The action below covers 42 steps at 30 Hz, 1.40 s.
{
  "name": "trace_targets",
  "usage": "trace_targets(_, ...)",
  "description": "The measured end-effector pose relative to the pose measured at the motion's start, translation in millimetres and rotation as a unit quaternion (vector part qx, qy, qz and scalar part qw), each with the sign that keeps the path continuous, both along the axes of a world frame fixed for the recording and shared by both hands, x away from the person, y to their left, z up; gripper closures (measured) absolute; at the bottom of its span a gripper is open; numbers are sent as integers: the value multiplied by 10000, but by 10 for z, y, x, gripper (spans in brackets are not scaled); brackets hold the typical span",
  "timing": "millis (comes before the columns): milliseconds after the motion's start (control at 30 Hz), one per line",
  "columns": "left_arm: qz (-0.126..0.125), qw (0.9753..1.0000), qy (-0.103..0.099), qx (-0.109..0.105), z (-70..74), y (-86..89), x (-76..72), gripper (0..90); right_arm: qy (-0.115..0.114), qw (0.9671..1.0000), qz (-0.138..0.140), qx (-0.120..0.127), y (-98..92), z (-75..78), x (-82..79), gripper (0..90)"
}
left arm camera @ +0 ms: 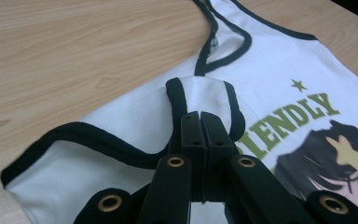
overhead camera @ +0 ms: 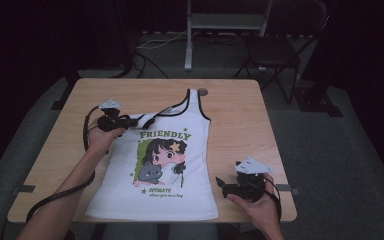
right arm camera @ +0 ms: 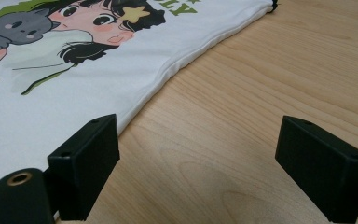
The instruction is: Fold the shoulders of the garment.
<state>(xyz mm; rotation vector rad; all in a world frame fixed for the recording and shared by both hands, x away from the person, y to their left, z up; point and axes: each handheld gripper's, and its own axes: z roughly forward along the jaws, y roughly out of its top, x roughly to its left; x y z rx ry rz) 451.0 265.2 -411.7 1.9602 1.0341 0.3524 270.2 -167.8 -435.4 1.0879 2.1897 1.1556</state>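
Standing at the person's side of the wooden table (overhead camera: 230, 100): nearest, the right gripper (overhead camera: 225, 187) rests in the hand by the front right corner, jaws spread wide on bare wood, nothing between them, just beside the side seam of the tank top (overhead camera: 160, 165) low on its right edge. The top lies flat, print up, hem toward the person, straps away. White thin knit with black binding; it looks light, limp and likely to sag or bunch where unsupported, so a pinch on an edge, seam or strap should hold better than one on the open panel. Farther off, the left gripper (left arm camera: 200, 119) is closed tight on the left shoulder strap (left arm camera: 200, 91), which is folded up over the jaw tips. Print: cartoon girl with a star hair clip hugging a grey cat. Green lettering reads "FRIENDLY" above it; below, a smaller word and a script line too small to read. No brand tag seen. Beyond the table, a folding chair (overhead camera: 280, 47).
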Motion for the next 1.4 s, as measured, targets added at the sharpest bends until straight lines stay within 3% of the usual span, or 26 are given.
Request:
trace_targets(133, -71, 10000, 7, 57, -18, -21, -36, 887, -11, 10000, 18, -4, 10, 6, -3, 132)
trace_targets(267, -349, 9992, 106, 167, -38, -43, -56, 859, -11, 10000, 11, -6, 3, 8, -9, 131)
trace_targets(367, -493, 9983, 128, 289, -10, -46, -67, 747, -19, 10000, -7, 7, -10, 11, -10, 131)
trace_targets(433, -472, 9986, 58, 230, 42, -40, -53, 684, -28, 10000, -10, 20, -16, 14, -9, 131)
trace_targets(500, -435, 9988, 21, 202, 109, -35, 5, 636, -25, 10000, -14, 18, -16, 14, -8, 131)
trace_targets(567, -433, 9985, 38, 319, 155, -63, 103, 594, -7, 10000, -15, 14, -9, 12, -8, 131)
trace_targets(667, -576, 9966, 256, 523, 153, -146, 288, 539, -14, 10000, -2, 14, -9, 15, -13, 131)
trace_targets(767, -823, 9927, 536, 699, 88, -236, 445, 519, -6, 10000, -31, 41, -20, 16, -17, 131)
trace_targets(833, -1051, 9880, 761, 834, 31, -297, 512, 520, 3, 10000, -49, 42, -30, 15, -18, 131)
trace_targets(867, -1081, 9865, 777, 958, -1, -320, 535, 530, 3, 10000, -55, 43, -34, 16, -18, 131)
trace_targets(933, -1142, 9849, 830, 1003, -28, -325, 556, 591, 1, 10000, -63, 41, -41, 17, -17, 131)
trace_targets(1033, -1188, 9847, 865, 932, -39, -324, 548, 700, 4, 10000, -71, 59, -45, 18, -18, 131)
trace_targets(1133, -1193, 9865, 814, 770, -8, -289, 521, 816, 10, 10000, -67, 45, -45, 11, -15, 132)
trace_targets(1300, -1333, 9871, 617, 642, 90, -250, 382, 854, 1, 10000, -69, 43, -49, 16, -19, 132)
trace_targets(1400, -1342, 9887, 443, 501, 157, -205, 277, 853, 2, 10000, -86, 46, -56, 16, -19, 131)
